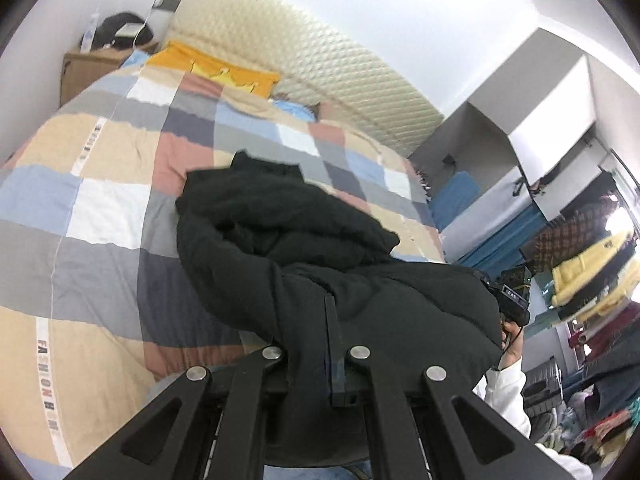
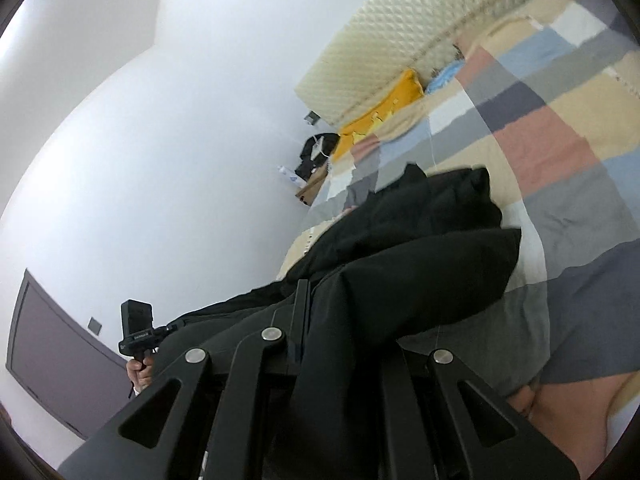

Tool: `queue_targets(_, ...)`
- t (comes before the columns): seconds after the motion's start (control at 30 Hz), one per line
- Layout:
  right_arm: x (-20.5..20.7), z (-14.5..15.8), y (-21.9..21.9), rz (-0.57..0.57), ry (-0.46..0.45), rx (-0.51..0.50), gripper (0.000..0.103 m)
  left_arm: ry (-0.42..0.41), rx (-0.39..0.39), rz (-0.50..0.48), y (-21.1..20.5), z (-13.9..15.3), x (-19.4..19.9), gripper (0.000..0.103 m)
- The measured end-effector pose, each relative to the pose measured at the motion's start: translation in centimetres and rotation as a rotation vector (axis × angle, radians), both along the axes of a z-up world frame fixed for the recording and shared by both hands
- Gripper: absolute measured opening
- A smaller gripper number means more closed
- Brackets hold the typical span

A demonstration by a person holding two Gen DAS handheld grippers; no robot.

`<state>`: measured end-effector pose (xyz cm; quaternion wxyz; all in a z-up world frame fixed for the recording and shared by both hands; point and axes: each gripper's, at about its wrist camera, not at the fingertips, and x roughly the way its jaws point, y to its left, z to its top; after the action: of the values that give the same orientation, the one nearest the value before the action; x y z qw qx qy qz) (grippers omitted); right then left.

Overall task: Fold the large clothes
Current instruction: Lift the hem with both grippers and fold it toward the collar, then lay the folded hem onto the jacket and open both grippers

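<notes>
A large black padded coat (image 1: 304,248) lies bunched on the checked quilt (image 1: 100,200) of a bed, its far part heaped up. My left gripper (image 1: 320,332) is shut on the coat's near edge; one finger (image 1: 332,344) shows and cloth covers the other. My right gripper (image 2: 312,320) is shut on another part of the coat (image 2: 420,248), with one finger (image 2: 300,320) showing and cloth draped over the other. Each gripper shows at the edge of the other's view, the right one (image 1: 512,296) and the left one (image 2: 138,332), both held up at the coat's near side.
A padded cream headboard (image 1: 320,60) and an orange pillow (image 1: 216,68) stand at the bed's far end. A wooden bedside table (image 1: 92,68) with a black bag is beside it. A grey wardrobe (image 1: 532,112) and hanging clothes (image 1: 592,280) are to the right. A dark screen (image 2: 60,356) hangs on the wall.
</notes>
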<state>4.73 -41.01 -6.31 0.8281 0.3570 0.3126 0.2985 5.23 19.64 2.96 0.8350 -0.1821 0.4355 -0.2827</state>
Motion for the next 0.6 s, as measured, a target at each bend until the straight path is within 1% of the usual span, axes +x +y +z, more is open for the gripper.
queue_targets(0.17, -3.0, 1.8, -0.1, -0.013, -0.058, 0.003, 0.008, -0.064, -0.012, -0.017, 0.0, 2.3, -3.2, 0.004)
queue_targets(0.23, -3.5, 2.3, -0.3, -0.02, -0.076, 0.012, 0.008, -0.084, -0.007, -0.019, -0.1, 2.9, -3.9, 0.004)
queue_targets(0.3, -3.2, 2.7, -0.3, -0.029, -0.073, 0.013, 0.008, -0.1, 0.007, -0.017, -0.2, 3.6, -4.4, 0.004)
queue_targets(0.37, -2.3, 2.9, -0.1, -0.034, -0.059, -0.002, 0.008, -0.115, 0.04, -0.002, -0.5, 3.8, -3.6, 0.005)
queue_targets(0.4, -2.2, 3.1, -0.2, -0.037, -0.053, -0.007, 0.008, -0.111, 0.039, 0.014, -0.4, 3.7, -2.6, 0.005)
queue_targets(0.47, -0.3, 3.2, 0.0, -0.054, -0.024, -0.02, 0.009, -0.109, 0.046, 0.039, -0.3, 3.6, -0.9, 0.005)
queue_targets(0.53, 1.2, 3.4, -0.1, -0.079, 0.009, -0.039, 0.009, -0.099, 0.034, 0.057, -0.2, 3.6, 1.6, 0.005)
queue_targets(0.6, 3.7, 3.6, 0.0, -0.117, 0.06, -0.073, 0.009, -0.085, 0.052, 0.071, -0.6, 3.6, 4.7, 0.005)
